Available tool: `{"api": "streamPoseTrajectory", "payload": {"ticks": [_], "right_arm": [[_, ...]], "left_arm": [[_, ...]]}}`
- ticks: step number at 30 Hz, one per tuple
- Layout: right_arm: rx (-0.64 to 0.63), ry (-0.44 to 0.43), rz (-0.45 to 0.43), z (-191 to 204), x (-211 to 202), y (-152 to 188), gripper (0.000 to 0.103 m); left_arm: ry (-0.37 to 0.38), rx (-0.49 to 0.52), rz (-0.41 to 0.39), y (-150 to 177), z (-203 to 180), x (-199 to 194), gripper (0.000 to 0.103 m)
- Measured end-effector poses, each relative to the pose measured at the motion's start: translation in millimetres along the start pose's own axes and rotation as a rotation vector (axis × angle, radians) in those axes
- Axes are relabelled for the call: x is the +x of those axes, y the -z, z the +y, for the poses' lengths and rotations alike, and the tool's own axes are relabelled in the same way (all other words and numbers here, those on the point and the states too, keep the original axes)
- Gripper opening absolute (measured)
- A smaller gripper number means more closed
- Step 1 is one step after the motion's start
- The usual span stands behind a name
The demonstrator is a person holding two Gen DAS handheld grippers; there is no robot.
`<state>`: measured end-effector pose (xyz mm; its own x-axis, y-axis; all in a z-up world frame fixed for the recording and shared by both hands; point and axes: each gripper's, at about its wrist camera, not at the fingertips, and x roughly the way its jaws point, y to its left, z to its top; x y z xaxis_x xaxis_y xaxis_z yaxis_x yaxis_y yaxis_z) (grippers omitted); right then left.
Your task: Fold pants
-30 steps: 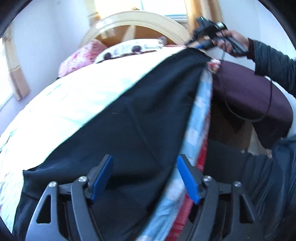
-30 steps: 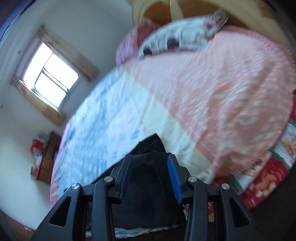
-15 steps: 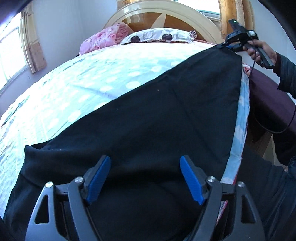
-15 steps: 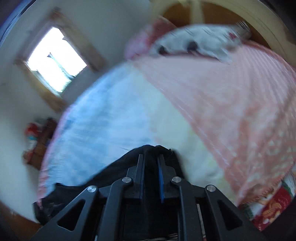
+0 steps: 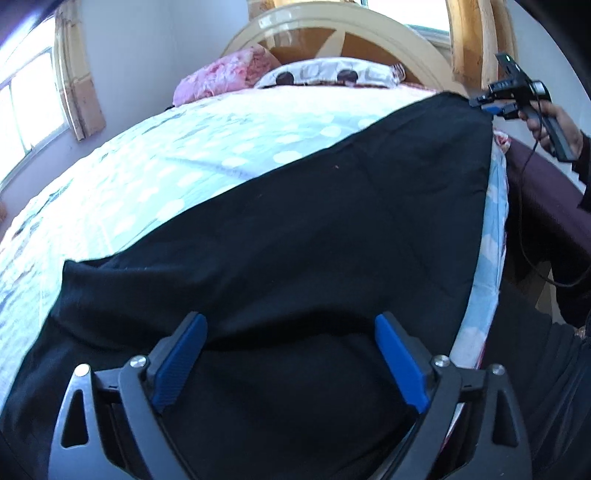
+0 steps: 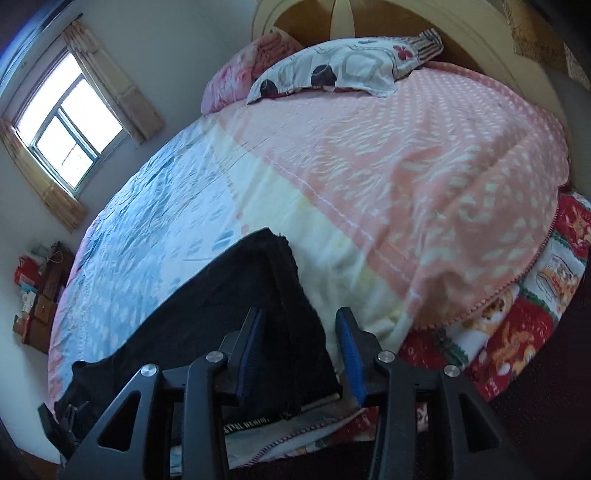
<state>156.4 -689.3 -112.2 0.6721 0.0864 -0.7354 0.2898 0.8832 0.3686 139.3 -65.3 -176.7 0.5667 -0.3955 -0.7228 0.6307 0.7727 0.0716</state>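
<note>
Black pants (image 5: 314,229) lie spread flat along the near edge of the bed; they also show in the right wrist view (image 6: 236,295). My left gripper (image 5: 290,349) is open and empty, just above one end of the pants. My right gripper (image 6: 301,339) is open over the other end of the pants, its blue pads on either side of the cloth edge and not clamped on it. In the left wrist view the right gripper (image 5: 491,105) shows at the far corner of the pants, held by a hand.
The bed has a light blue dotted sheet (image 5: 184,155) and a pink blanket (image 6: 424,166). Two pillows (image 6: 332,70) lie at the wooden headboard (image 5: 332,26). A window (image 6: 62,129) is on the left wall. A red patterned quilt (image 6: 517,314) hangs over the bed's edge.
My right gripper, shut on the pants' end half a second ago, has opened and let go. The pants have gone from stretched and lifted to lying flat. My left gripper stayed open.
</note>
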Motion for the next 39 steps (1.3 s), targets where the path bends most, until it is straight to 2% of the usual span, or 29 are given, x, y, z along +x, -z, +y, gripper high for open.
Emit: {"api": "streamPoseTrajectory", "payload": {"ticks": [3, 7, 9, 11, 13, 15, 17, 19, 22, 24, 27, 30, 31, 35, 36, 39], "right_arm": [[0.055, -0.039, -0.040, -3.7, -10.3, 7.1, 0.043], [0.085, -0.045, -0.073, -4.5, -21.0, 12.1, 0.043], [0.098, -0.050, -0.092, -5.0, -27.4, 13.9, 0.043], [0.124, -0.045, -0.106, -9.7, -31.5, 17.1, 0.043], [0.154, -0.050, -0.101, -13.9, -30.5, 20.6, 0.043], [0.166, -0.063, -0.086, -14.9, -27.5, 25.1, 0.043], [0.165, -0.055, -0.070, -13.9, -24.3, 30.7, 0.043], [0.152, -0.028, -0.076, -9.2, -26.7, 34.9, 0.043], [0.095, -0.045, -0.124, 16.6, -41.0, 30.9, 0.043], [0.024, -0.113, -0.138, 45.8, -48.2, 24.6, 0.043], [-0.147, -0.206, -0.129, 114.0, -47.3, 19.8, 0.043], [-0.269, -0.387, -0.007, 197.4, -12.1, 27.8, 0.043], [-0.280, -0.431, 0.033, 216.5, -0.4, 33.4, 0.043], [-0.332, -0.682, 0.305, 324.5, 74.2, 71.8, 0.043], [-0.341, -0.728, 0.386, 354.9, 96.9, 85.6, 0.043], [-0.372, -0.802, 0.540, 414.1, 140.8, 116.5, 0.043]], "left_arm": [[-0.015, -0.006, -0.002, -0.6, -0.7, -7.0, 0.095], [-0.024, -0.033, -0.080, -2.8, 1.4, -35.9, 0.095], [-0.084, -0.040, -0.106, -0.4, 8.3, -48.1, 0.096], [-0.128, -0.076, -0.090, 5.8, 21.8, -48.5, 0.099], [-0.174, -0.145, -0.030, 18.3, 39.8, -39.0, 0.099], [-0.181, -0.234, 0.035, 29.3, 56.5, -29.7, 0.099], [-0.161, -0.278, 0.026, 27.5, 62.5, -34.9, 0.099], [-0.149, -0.259, -0.008, 14.6, 64.2, -45.0, 0.099], [-0.218, -0.200, -0.046, -7.3, 74.6, -54.1, 0.099], [-0.246, -0.220, -0.041, -15.4, 85.6, -54.2, 0.099], [-0.281, -0.256, -0.051, -14.4, 101.9, -55.7, 0.099], [-0.358, -0.300, 0.005, -3.4, 111.8, -47.7, 0.099], [-0.358, -0.312, 0.011, 2.4, 114.2, -48.1, 0.099], [-0.384, -0.371, 0.049, 29.2, 127.8, -51.2, 0.099], [-0.383, -0.383, 0.046, 34.6, 129.6, -55.1, 0.099], [-0.379, -0.430, 0.030, 44.7, 136.5, -62.2, 0.099]]}}
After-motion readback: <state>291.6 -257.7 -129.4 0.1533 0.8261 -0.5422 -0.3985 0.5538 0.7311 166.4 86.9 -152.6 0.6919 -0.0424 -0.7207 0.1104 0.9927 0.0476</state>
